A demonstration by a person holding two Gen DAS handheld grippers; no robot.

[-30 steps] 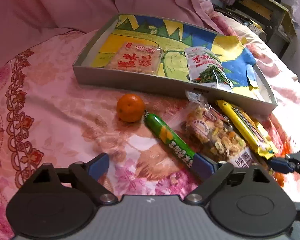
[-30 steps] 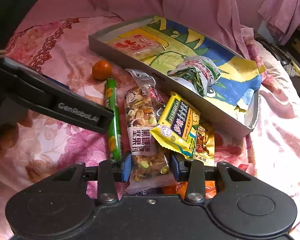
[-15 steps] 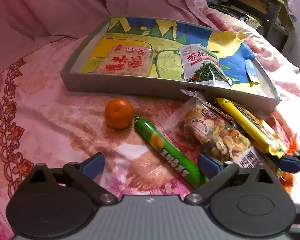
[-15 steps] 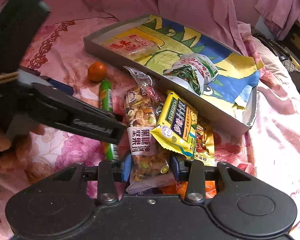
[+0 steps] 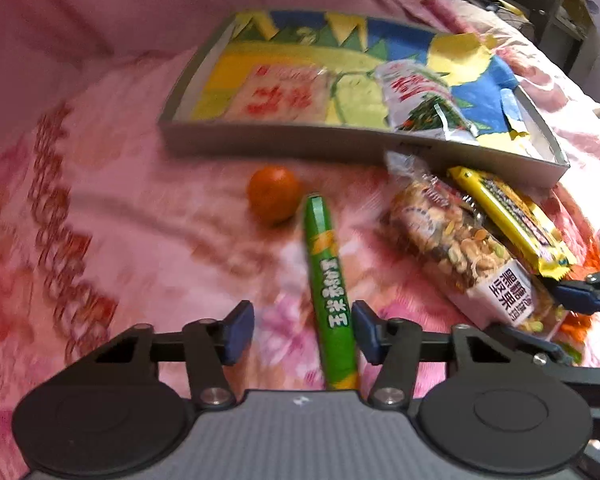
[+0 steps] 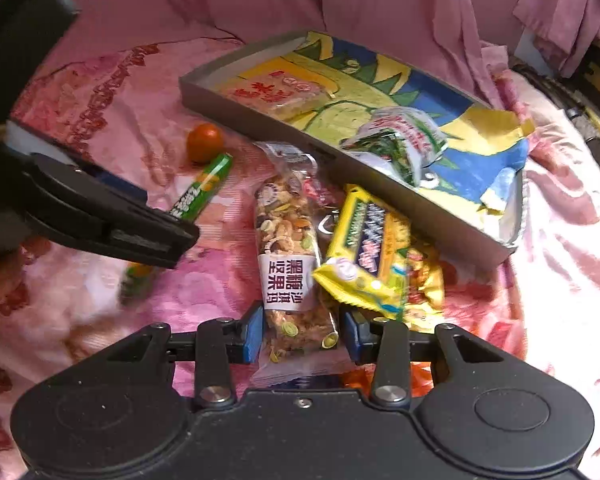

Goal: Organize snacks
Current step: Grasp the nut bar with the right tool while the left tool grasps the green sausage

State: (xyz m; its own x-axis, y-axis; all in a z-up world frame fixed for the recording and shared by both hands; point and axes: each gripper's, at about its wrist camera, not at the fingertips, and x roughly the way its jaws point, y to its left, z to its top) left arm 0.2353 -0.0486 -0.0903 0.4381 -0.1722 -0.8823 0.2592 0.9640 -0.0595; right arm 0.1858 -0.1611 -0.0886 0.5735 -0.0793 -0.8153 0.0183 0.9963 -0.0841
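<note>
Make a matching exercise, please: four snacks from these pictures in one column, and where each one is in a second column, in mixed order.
Things:
1. green sausage stick
2. nut mix packet
3. rice cracker pack
4. small orange

Places:
A. inside the tray
B. between the fingers of the right hand-held gripper
C. on the pink cloth, just beyond the tip of the green stick
D. between the fingers of the left hand-held gripper

Pairs: 1-D, 2-B, 3-A, 4-C

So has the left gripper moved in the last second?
Yes. The left gripper swung over the green stick, which now lies between its fingers; the tangerine stayed put.
</note>
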